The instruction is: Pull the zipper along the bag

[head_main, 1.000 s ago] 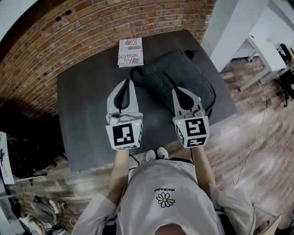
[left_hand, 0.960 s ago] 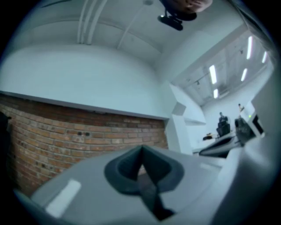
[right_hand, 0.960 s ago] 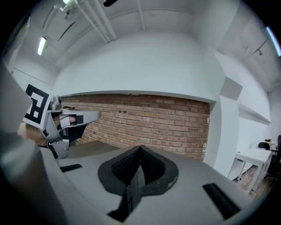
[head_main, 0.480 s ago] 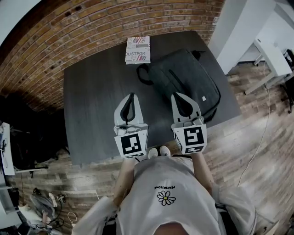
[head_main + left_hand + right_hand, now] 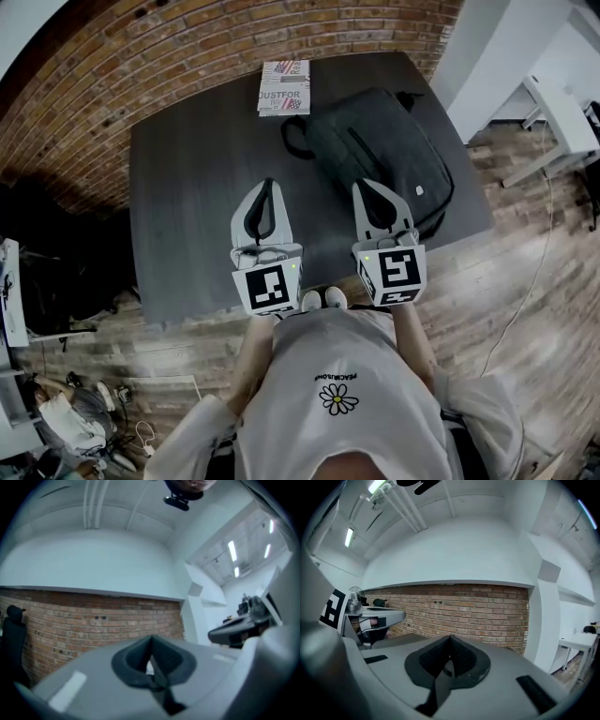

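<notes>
A dark grey bag (image 5: 380, 157) lies flat on the dark table (image 5: 197, 178), with its black handle loop (image 5: 292, 142) toward the middle and a zipper line running along its top. My left gripper (image 5: 269, 184) hovers over the table's near half, left of the bag, its jaws shut with nothing between them. My right gripper (image 5: 365, 187) hangs above the bag's near edge, also shut and empty. Both gripper views look level at the brick wall, and each shows its own gripper's closed pads: the left gripper (image 5: 151, 641), the right gripper (image 5: 450, 638). The bag is out of sight in both.
A printed booklet (image 5: 284, 87) lies at the table's far edge, next to the brick wall (image 5: 187, 47). A white pillar (image 5: 492, 47) and a white desk (image 5: 562, 103) stand to the right. Wooden floor surrounds the table, with clutter at the lower left.
Both grippers have drawn back a little toward the person and sit lower over the table's near half. The jaws stay shut.
</notes>
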Available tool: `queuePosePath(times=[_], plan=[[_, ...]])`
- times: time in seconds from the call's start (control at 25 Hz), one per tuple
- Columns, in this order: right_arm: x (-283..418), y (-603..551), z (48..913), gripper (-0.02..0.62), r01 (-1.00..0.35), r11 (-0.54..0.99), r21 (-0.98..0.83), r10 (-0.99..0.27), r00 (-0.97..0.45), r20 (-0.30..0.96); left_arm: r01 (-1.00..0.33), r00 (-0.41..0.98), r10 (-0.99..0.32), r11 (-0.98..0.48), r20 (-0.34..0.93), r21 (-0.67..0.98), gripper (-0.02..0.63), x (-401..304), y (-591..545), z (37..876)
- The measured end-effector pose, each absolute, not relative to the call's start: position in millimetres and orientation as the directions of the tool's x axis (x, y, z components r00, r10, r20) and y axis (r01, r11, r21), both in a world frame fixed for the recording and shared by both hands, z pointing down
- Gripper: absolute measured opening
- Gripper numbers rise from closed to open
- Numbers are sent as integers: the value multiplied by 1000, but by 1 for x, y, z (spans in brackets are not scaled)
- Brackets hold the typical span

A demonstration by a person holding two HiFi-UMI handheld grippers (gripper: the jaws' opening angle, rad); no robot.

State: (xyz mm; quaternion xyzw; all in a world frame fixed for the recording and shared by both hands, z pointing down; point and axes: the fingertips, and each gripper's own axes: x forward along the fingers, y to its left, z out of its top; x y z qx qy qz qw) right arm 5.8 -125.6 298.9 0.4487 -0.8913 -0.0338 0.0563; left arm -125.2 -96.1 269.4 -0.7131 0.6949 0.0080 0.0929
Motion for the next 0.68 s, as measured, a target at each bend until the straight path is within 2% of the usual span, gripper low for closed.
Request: queuePosePath(times=[0.68], plan=[[18,-134,301,0,-809,580,100,-815,-575,75,-989,36,-992,-18,-119,-145,0,-124,-104,273]])
